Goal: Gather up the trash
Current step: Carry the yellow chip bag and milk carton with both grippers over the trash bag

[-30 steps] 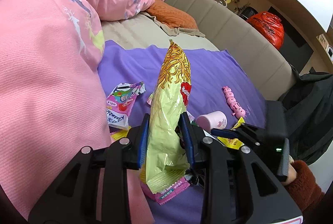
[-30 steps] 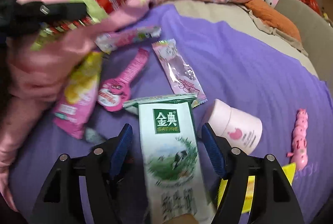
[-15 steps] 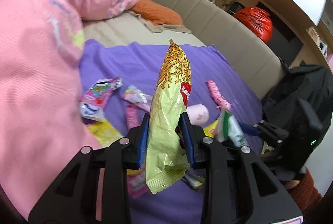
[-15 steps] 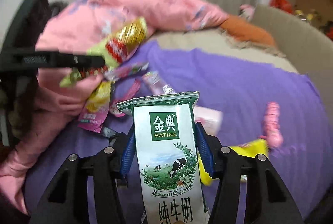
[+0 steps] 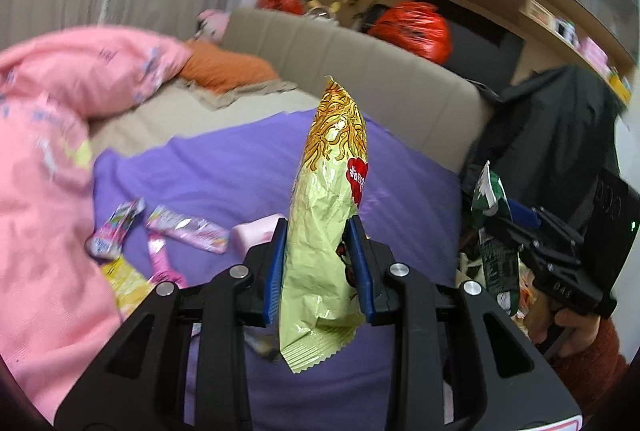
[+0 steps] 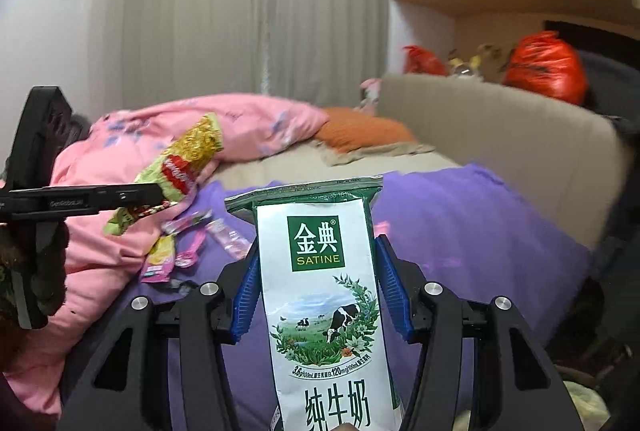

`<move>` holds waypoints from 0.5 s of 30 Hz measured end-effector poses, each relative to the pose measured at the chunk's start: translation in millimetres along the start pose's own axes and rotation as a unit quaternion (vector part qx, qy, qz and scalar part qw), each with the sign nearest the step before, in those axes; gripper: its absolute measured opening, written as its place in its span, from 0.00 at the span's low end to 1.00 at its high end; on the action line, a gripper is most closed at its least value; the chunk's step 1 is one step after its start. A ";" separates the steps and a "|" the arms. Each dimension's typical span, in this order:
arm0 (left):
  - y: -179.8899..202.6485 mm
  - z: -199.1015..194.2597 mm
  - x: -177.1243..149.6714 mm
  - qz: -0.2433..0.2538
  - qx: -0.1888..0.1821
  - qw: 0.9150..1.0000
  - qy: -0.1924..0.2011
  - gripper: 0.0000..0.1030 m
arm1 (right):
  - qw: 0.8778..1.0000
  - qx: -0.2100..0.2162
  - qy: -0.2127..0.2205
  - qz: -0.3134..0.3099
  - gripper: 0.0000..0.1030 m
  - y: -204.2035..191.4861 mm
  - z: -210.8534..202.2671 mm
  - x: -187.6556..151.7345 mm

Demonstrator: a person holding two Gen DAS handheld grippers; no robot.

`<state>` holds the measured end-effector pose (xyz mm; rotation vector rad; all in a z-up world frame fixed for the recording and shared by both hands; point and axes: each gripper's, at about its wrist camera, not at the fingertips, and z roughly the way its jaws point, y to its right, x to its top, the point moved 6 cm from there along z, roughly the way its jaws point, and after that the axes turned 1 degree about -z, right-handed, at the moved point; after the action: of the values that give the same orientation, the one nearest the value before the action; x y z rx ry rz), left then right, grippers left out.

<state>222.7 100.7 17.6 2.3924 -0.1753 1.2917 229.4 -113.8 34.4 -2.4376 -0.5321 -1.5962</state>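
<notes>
My left gripper (image 5: 318, 263) is shut on a tall green and gold snack bag (image 5: 328, 215), held upright above the purple blanket (image 5: 224, 167). My right gripper (image 6: 316, 287) is shut on a white and green Satine milk carton (image 6: 320, 279), lifted off the bed. In the right wrist view the left gripper (image 6: 100, 197) shows at the left with the snack bag (image 6: 188, 159). In the left wrist view the right gripper (image 5: 560, 255) shows at the right with the carton (image 5: 490, 203). Several wrappers (image 5: 184, 231) and a pink cup (image 5: 256, 233) lie on the blanket.
A pink duvet (image 5: 44, 159) is piled at the left. An orange pillow (image 5: 224, 67) and a beige headboard (image 5: 360, 59) are at the far side. Red plastic bags (image 5: 412, 27) sit on the shelf behind. A black jacket (image 5: 552, 123) hangs at the right.
Both grippers have lifted higher and tilted up with their loads, away from the blanket. The right gripper closed on the milk carton one second ago and carried it up to the right.
</notes>
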 end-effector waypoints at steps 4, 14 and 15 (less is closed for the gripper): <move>65.2 -3.1 -0.2 0.051 -0.025 0.998 0.004 0.27 | 0.999 -0.035 0.022 0.011 0.50 34.7 -47.5 -3.9; 212.5 20.1 -34.8 0.135 -0.113 0.984 -0.040 0.27 | 0.991 -0.111 0.058 0.043 0.50 112.7 -151.7 -36.3; 226.6 27.4 -40.8 0.138 -0.127 0.981 -0.052 0.27 | 0.989 -0.119 0.069 0.052 0.50 124.9 -166.1 -39.3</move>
<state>152.8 -119.5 38.1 2.2711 -0.6812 1.1773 123.1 -292.7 71.9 -2.4454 -0.1982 -1.8607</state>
